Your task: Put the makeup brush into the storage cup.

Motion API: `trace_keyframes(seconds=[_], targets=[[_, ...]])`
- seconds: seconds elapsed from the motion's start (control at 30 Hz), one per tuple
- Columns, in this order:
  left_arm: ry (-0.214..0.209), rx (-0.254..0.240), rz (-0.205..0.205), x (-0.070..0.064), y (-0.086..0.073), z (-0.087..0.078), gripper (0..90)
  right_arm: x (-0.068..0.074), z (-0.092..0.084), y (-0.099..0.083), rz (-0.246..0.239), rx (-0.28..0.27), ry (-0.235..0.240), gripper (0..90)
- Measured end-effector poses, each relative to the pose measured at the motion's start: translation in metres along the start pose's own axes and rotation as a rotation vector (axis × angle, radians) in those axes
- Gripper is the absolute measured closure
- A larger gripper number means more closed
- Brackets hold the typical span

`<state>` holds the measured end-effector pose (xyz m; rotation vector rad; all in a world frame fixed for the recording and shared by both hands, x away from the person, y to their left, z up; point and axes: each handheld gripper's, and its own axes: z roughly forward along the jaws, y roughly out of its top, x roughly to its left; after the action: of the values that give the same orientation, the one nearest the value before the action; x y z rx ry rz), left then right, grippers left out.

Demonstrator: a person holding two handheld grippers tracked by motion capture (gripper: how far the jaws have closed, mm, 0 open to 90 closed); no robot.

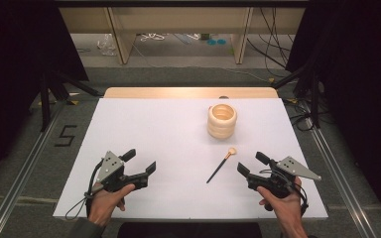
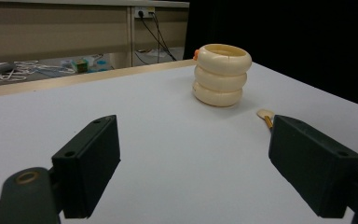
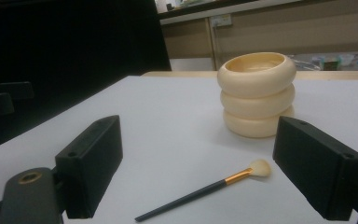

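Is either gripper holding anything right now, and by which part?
Nothing held: left gripper and right gripper are open, brush lies loose on the table.

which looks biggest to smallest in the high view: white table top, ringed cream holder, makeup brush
1. white table top
2. ringed cream holder, bulkier than the brush
3. makeup brush, about as long as the holder is tall, but far thinner

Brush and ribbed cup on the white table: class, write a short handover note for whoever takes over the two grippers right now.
Left gripper: open, empty, low over the table's near left.
Right gripper: open, empty, near right, closest to the brush.
Brush: flat on the white table, bristles toward the cup, handle toward the person.
Ribbed cup: upright beyond the brush, apart from it.
Done: nothing picked up.
Left: likely grasp the brush and stand it in the cup.
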<state>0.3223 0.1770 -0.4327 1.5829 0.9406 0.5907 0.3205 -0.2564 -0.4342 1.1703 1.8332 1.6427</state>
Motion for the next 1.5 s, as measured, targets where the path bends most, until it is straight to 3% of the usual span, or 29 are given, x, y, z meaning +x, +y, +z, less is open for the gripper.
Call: trace_keyframes(seconds=[0.73,0.9,0.93,0.97,1.0,1.13,1.2,1.23,1.3,1.5], targets=[[0.008,-0.003,-0.006,0.001,0.001,-0.001,16.1,-0.002,0.003,-0.001,0.002,0.021,0.004,19.9],[0.008,-0.001,-0.002,0.0,0.0,0.0,16.1,-0.002,0.009,-0.001,-0.019,0.091,0.001,21.5],[0.009,-0.001,-0.002,0.001,0.0,0.0,16.1,-0.003,0.009,0.0,-0.041,0.123,-0.012,22.0],[0.012,-0.001,-0.008,0.001,0.0,0.0,16.1,-0.002,0.014,0.001,-0.022,0.157,-0.005,22.1],[0.012,-0.001,-0.008,0.001,0.0,0.0,16.1,-0.002,0.014,0.001,-0.022,0.157,-0.005,22.1],[0.013,-0.001,-0.006,0.002,0.0,0.0,16.1,-0.002,0.026,0.008,-0.077,0.234,-0.01,24.2],[0.013,0.0,-0.007,0.002,0.0,0.0,16.1,-0.002,0.03,0.008,-0.072,0.241,-0.005,24.5],[0.013,0.0,-0.009,0.002,0.0,0.0,16.1,-0.002,0.034,0.011,-0.042,0.28,0.0,25.1],[0.014,0.002,-0.005,0.002,0.001,0.0,16.1,-0.003,0.037,0.011,-0.041,0.277,-0.007,25.5],[0.01,0.0,-0.015,0.002,0.001,0.0,16.1,-0.006,0.049,0.012,-0.011,0.347,-0.013,26.1]])
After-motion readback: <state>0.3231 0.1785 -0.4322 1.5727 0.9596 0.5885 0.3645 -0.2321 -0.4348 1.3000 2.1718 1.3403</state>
